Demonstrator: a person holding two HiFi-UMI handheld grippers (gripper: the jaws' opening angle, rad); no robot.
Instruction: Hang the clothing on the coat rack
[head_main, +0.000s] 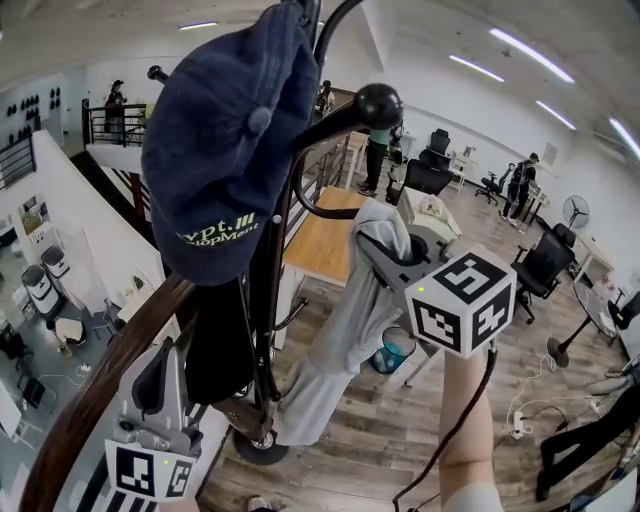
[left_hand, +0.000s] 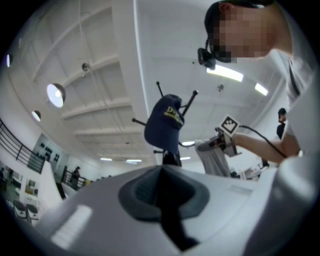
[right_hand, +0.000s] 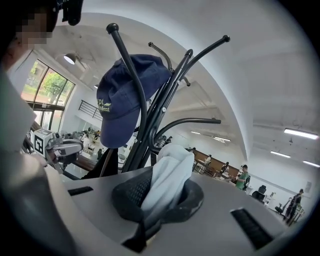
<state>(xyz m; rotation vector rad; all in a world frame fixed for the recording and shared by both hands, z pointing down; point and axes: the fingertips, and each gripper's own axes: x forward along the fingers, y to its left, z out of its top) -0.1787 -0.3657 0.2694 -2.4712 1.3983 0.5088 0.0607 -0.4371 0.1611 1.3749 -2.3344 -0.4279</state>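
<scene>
Jaws of right gripper (head_main: 383, 253) on grey garment (head_main: 345, 330), plank floor (head_main: 400, 430) below

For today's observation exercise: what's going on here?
A person holds a gripper in each hand. The right gripper is shut on a light grey garment, lifted beside the coat rack but on no hook yet. A navy cap already hangs there. The left gripper sits low, shut and empty.
</scene>
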